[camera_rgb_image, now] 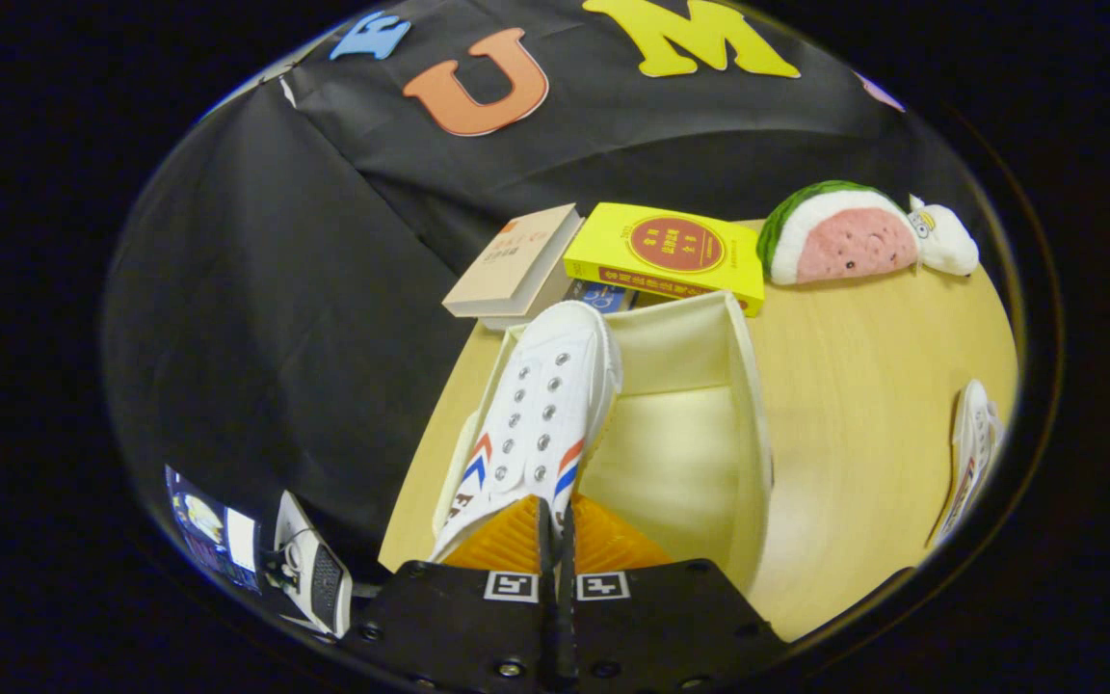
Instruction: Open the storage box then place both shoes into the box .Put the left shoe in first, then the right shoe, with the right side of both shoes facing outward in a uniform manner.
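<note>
Gripper (555, 540) fingers were pinched nearly together on the heel end of the white canvas lace-up shoe with red and blue stripes (536, 414). Shoe hung over the left side of the open cream fabric storage box (748, 405), toe towards the far wall. Second white shoe (974, 453) lay well apart on the pale wooden table (863, 405). Risk: thin grip slipping, or the toe catching the soft rim and folding it.

Yellow book (668, 254) with a red round seal of small print too blurred to read, beige book (515, 262) with faint red cover characters also illegible, white canvas shoe with red and blue chevron stripes (533, 416) bearing partly hidden dark letters near its heel, unreadable
</note>
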The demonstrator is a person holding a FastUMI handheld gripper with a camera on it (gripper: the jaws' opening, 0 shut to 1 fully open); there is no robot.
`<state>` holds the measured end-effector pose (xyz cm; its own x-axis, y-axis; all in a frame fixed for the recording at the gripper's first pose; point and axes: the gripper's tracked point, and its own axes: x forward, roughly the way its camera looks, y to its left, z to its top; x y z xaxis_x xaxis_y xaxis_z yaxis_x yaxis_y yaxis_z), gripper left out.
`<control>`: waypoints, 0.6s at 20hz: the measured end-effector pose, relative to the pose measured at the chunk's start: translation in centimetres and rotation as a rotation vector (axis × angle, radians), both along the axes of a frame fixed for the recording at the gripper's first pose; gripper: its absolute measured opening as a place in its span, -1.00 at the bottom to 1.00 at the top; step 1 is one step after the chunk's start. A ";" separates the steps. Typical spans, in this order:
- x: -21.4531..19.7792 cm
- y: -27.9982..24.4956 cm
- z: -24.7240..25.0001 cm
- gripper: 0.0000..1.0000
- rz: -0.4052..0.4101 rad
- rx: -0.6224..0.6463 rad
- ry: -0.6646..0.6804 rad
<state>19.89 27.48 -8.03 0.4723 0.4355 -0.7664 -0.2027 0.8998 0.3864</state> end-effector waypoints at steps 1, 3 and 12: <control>0.0 0.1 -0.4 -1.00 -0.015 -0.017 -0.011; -0.2 0.3 -1.4 -1.00 -0.035 -0.058 -0.049; -1.0 1.6 -5.3 -1.00 -0.033 -0.080 -0.015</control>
